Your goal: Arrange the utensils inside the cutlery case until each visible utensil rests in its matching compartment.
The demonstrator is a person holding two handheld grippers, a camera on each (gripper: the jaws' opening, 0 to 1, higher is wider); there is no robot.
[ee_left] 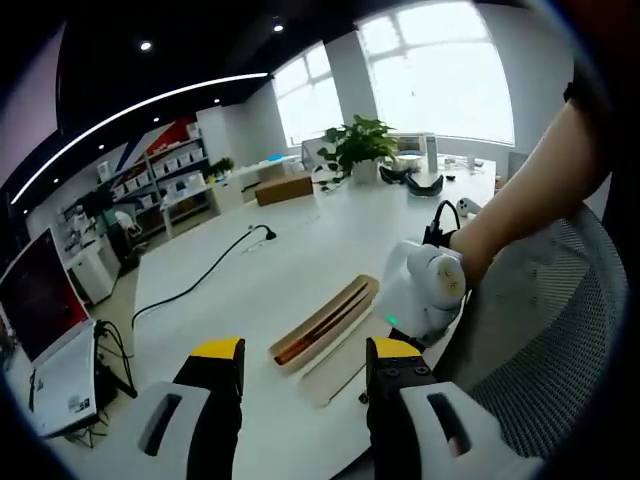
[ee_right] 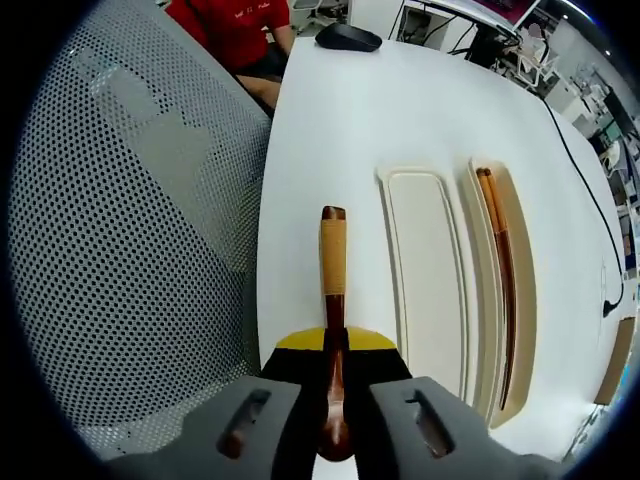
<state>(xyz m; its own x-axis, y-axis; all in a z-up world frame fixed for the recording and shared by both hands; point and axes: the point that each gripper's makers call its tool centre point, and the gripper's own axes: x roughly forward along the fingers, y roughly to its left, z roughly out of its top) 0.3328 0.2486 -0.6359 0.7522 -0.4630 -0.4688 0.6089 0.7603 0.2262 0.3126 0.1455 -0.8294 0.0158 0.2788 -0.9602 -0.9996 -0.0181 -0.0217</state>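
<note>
Right tongs (ee_right: 335,365) clenched on a wooden-handled utensil (ee_right: 332,270), jaws pinching its dark shaft; tan handle sticks out forward over the white tabletop (ee_right: 330,130); head end hidden between the jaws, can't tell which utensil it is. Cutlery case (ee_right: 505,300) lies just right of it: lid (ee_right: 425,290) next to the utensil, base tray beyond holding chopsticks (ee_right: 500,270) lengthwise. Mesh chair back (ee_right: 130,230) at left, black mouse (ee_right: 347,38) at the far tabletop edge, person in red beyond. Left tongs (ee_left: 305,365) released, jaws apart, nothing between them, above the near tabletop edge. From that side the case (ee_left: 325,322) sits ahead, with the other gripper (ee_left: 425,290) in a hand just beside it. Black cable (ee_left: 215,265) and potted plant (ee_left: 358,145) farther back
</note>
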